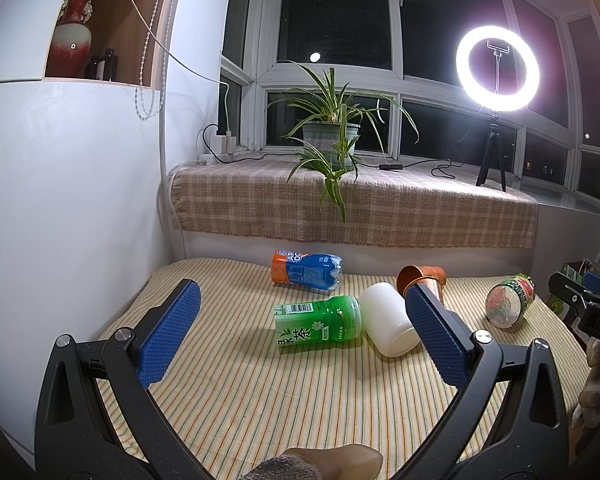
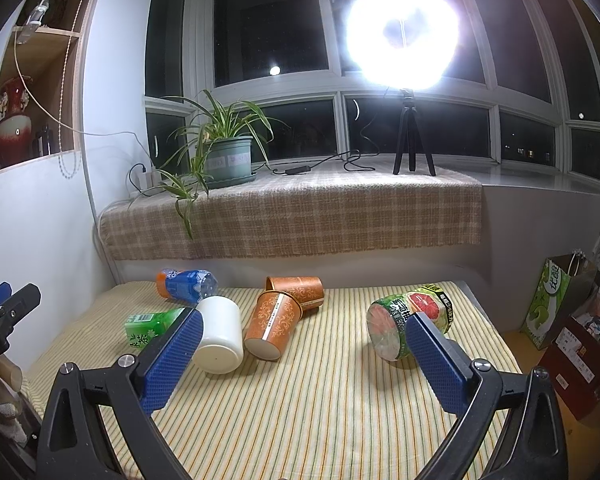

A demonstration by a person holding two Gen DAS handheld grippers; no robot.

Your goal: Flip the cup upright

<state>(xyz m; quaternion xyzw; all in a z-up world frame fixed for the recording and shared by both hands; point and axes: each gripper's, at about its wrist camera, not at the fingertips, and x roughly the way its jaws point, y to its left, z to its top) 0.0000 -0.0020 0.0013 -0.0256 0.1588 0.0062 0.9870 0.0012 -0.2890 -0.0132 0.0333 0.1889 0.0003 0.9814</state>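
The white cup [image 2: 219, 334] lies tipped over just ahead of the spread, empty right claw [image 2: 300, 330].

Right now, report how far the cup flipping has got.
Done: nothing visible. The white cup, both orange paper cups and the cut bottles all lie on their sides on the striped cloth. In hand: nothing; left gripper and right gripper are open, empty. Left: every flip.

Both wrist cameras look low and forward over the striped table [image 1: 300, 392] toward the window at 12 o'clock. Both views share the white cup [image 1: 390, 320] [image 2: 219, 334], near.
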